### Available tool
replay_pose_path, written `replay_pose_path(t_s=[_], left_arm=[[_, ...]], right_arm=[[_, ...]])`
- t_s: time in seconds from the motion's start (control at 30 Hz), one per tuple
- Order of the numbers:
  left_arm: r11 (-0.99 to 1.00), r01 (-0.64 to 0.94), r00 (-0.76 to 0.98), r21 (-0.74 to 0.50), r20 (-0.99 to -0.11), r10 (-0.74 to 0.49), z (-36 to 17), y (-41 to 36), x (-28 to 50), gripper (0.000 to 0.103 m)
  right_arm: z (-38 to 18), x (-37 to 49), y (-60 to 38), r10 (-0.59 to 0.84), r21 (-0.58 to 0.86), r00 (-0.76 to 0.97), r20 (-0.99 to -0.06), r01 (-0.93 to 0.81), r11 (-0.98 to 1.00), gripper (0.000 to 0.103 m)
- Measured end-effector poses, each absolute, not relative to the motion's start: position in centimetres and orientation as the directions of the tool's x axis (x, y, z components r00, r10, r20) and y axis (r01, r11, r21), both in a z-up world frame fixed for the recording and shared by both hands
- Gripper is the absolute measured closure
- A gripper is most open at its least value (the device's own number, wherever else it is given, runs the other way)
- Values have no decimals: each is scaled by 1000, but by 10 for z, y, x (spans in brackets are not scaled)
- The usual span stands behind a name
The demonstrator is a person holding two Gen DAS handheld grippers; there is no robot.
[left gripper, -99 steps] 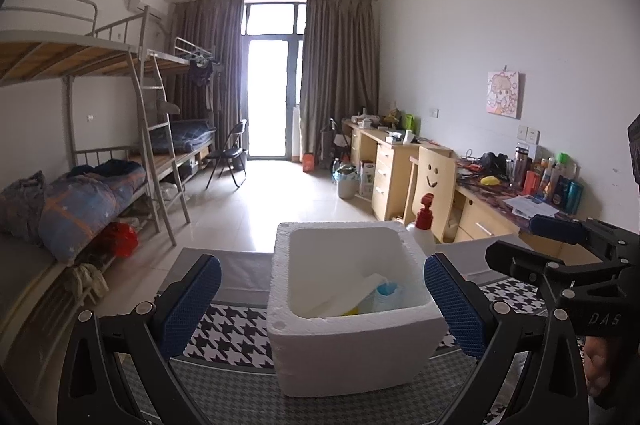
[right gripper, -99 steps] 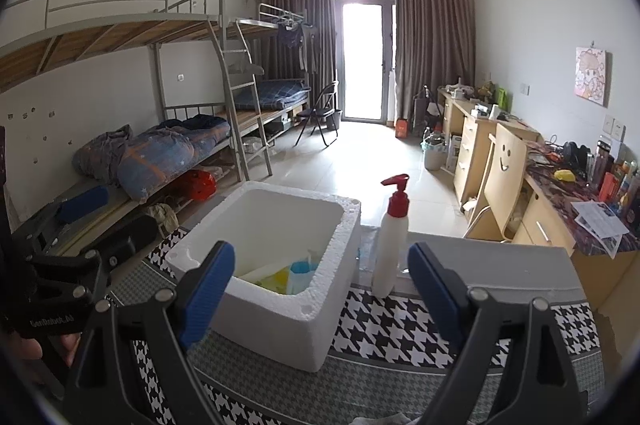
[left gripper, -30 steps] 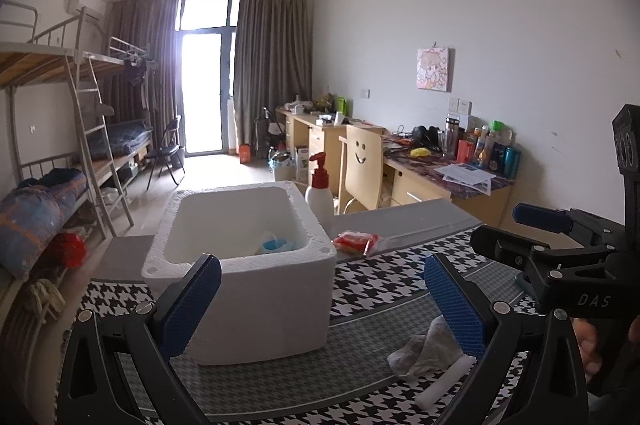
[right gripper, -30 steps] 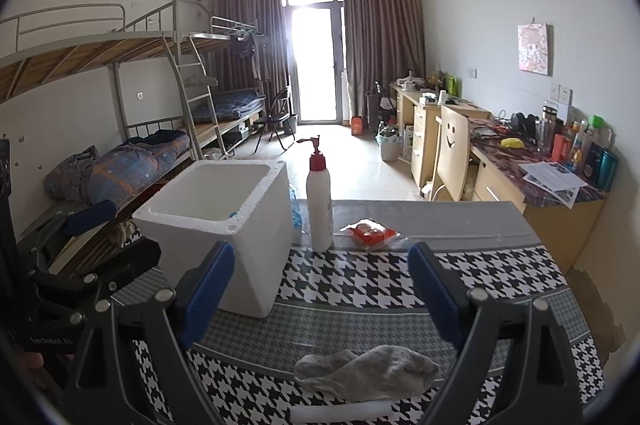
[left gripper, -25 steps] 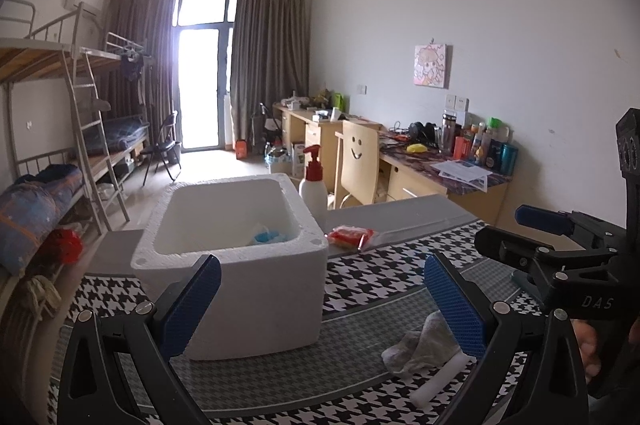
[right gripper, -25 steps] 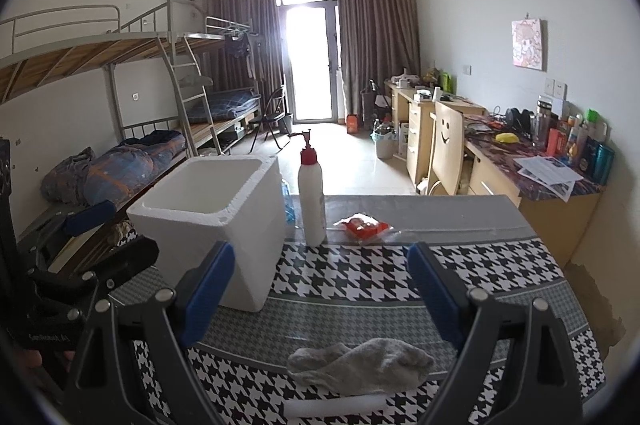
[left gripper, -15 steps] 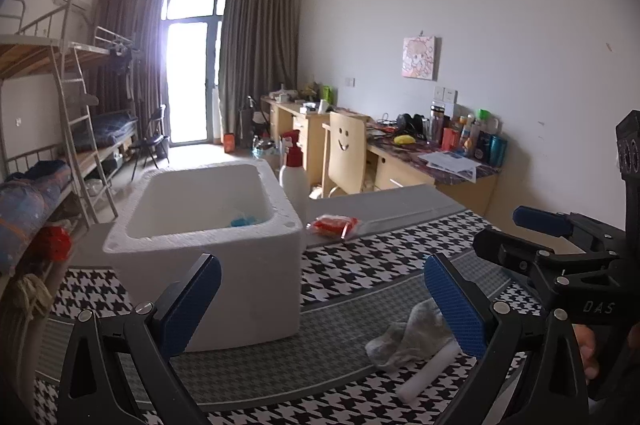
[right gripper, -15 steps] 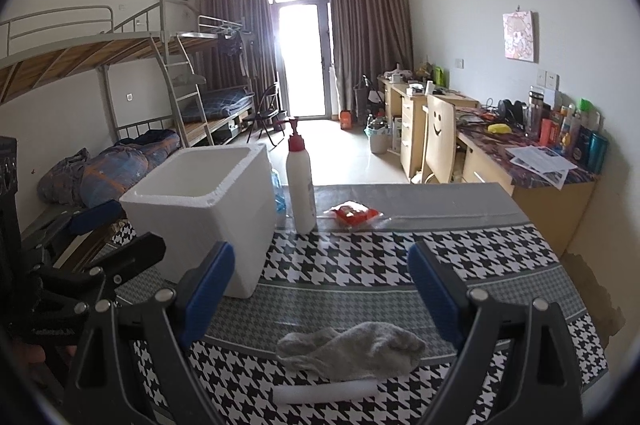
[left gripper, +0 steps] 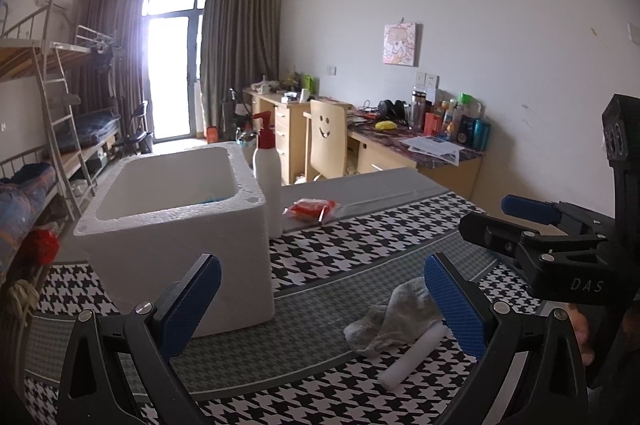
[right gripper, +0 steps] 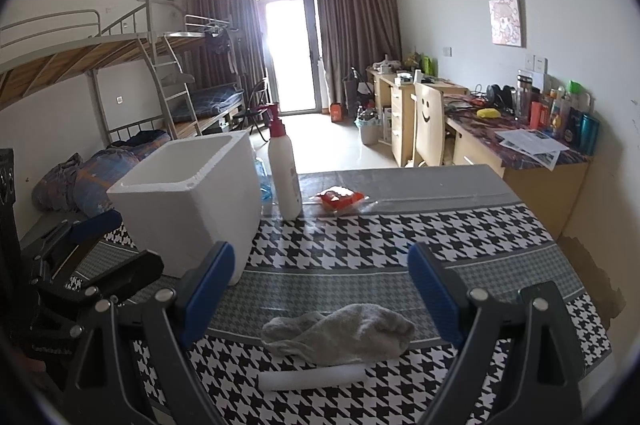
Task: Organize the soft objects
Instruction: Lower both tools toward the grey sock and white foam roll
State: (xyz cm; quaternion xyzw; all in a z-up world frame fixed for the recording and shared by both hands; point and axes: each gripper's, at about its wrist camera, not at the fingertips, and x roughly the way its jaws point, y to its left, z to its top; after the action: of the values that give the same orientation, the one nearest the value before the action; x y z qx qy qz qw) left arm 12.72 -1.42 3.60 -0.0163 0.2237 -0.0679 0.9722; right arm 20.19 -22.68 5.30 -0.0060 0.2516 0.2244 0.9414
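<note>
Sock [right gripper: 340,337], grey and crumpled, lies on the table [right gripper: 400,245] near the front edge. A white roll [right gripper: 312,377] lies just in front of it, close beside or touching it; I cannot tell which. In the left wrist view the sock [left gripper: 392,317] sits partly behind the right blue pad, with the roll [left gripper: 412,355] next to it.

Right tongs [right gripper: 320,289] hang above the table, right over the sock. Their two blue pads [right gripper: 208,285] are spread wide apart and hold nothing. The sock shows in the gap between them, lower down.

Left tongs [left gripper: 320,301] are also spread wide and hold nothing. They point at the bare cloth between the white box [left gripper: 172,221] and the sock. The right tongs show at the right edge of this view, with a bit of a hand [left gripper: 584,337] behind them.

The foam box stands on the left part of the table, open at the top. Something blue [left gripper: 212,199] peeks out inside it. A white pump bottle [right gripper: 284,173] with a red top stands upright just beside the box, on its right. A small red packet [right gripper: 340,199] lies flat a little to the right of the bottle. Sock and box are well apart.

The table wears a black and white checked cloth with grey bands.
</note>
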Motion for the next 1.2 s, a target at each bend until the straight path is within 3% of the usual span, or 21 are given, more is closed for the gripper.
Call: replay_pose_path(t_s=[1.2], left_arm=[[980,180,805,-80,-561,-194,-11,-35,130,1]], right_arm=[[6,216,-239,350,91,724,-595,-372,924,12]])
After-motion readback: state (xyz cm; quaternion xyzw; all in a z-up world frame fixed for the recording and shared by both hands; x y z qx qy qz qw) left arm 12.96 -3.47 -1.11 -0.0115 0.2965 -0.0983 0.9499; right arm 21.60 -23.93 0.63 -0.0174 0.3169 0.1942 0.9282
